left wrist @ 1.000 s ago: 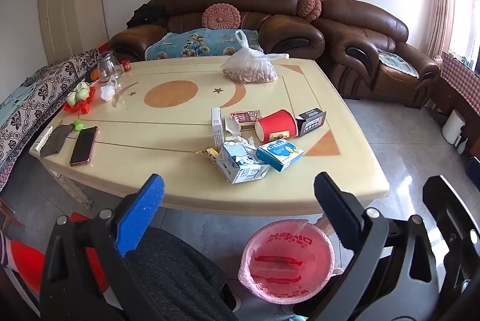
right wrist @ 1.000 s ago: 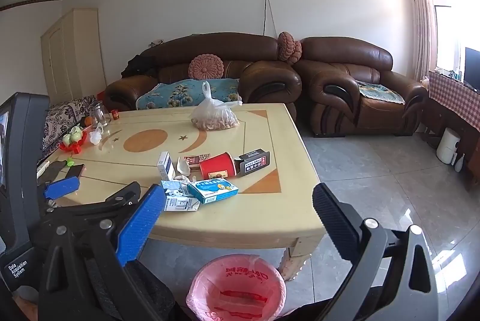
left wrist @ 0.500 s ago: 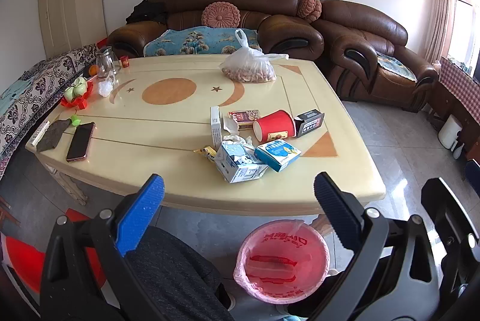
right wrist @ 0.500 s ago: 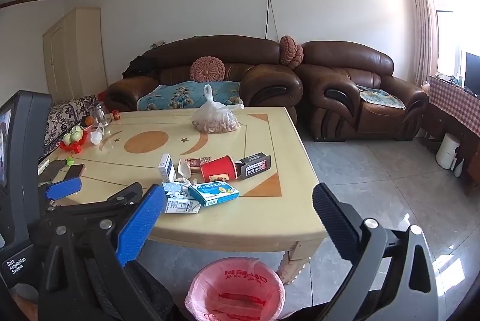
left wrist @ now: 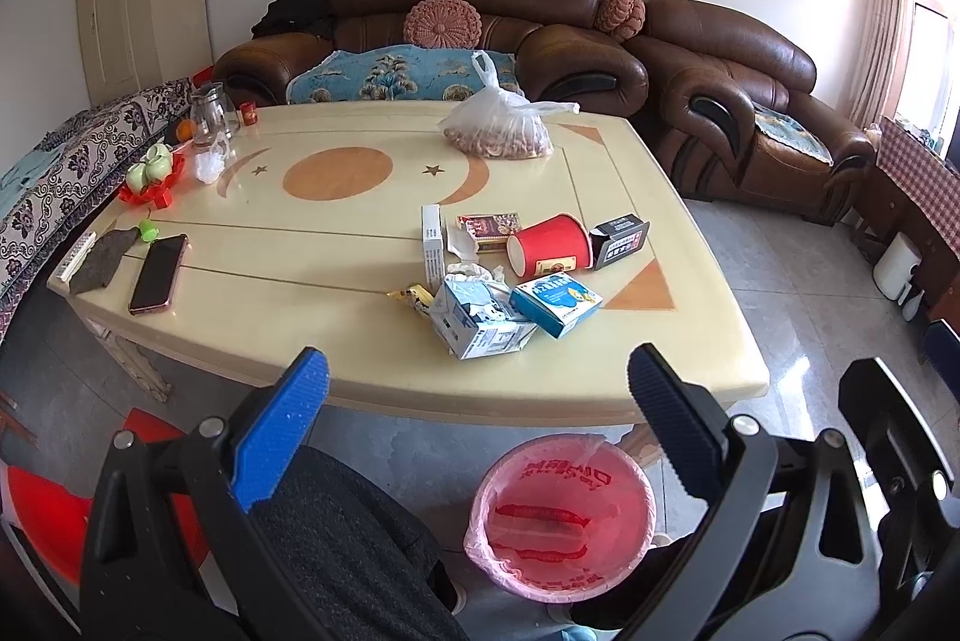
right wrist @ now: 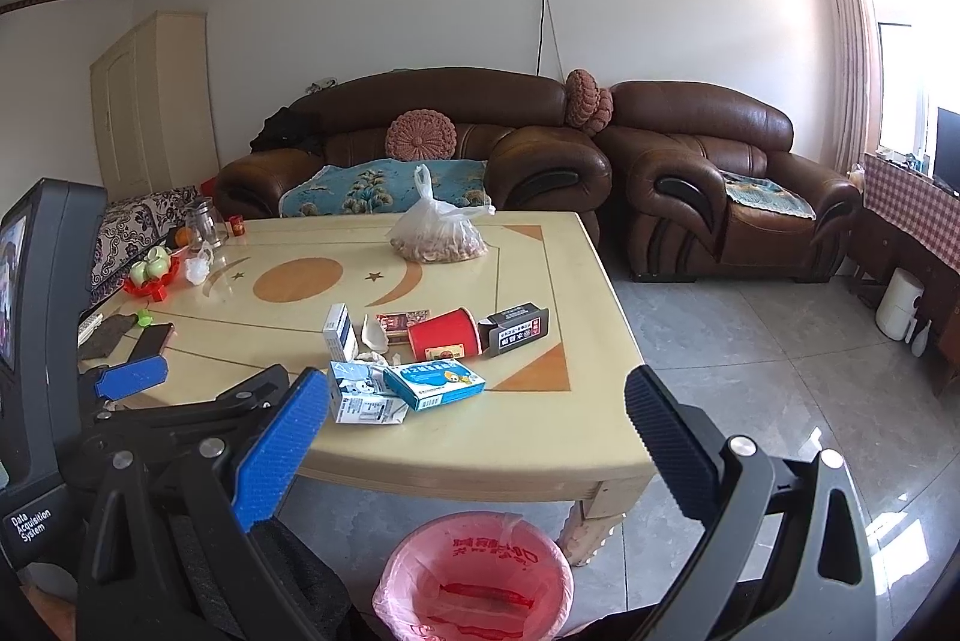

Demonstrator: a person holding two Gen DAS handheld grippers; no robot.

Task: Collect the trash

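Observation:
Trash lies near the table's front: a tipped red paper cup [left wrist: 549, 245] [right wrist: 445, 337], a blue box [left wrist: 555, 303] [right wrist: 433, 385], a crushed milk carton [left wrist: 477, 320] [right wrist: 360, 392], a black box [left wrist: 620, 240] [right wrist: 515, 328], a white box [left wrist: 432, 243] and crumpled paper [left wrist: 471, 271]. A bin with a pink bag [left wrist: 561, 512] [right wrist: 474, 578] stands on the floor below the table edge. My left gripper [left wrist: 477, 416] is open and empty, short of the table. My right gripper [right wrist: 474, 428] is open and empty, above the bin.
The cream table [left wrist: 336, 245] also holds a bag of nuts [left wrist: 498, 134], a phone [left wrist: 159, 272], a grey cloth [left wrist: 102, 260], a red fruit tray [left wrist: 150, 179] and a glass jug [left wrist: 210, 113]. Brown sofas [left wrist: 738, 101] stand behind. Tiled floor lies to the right.
Both grippers have drifted slightly; the table and trash sit a little lower and nearer in the views. Both stay open and empty.

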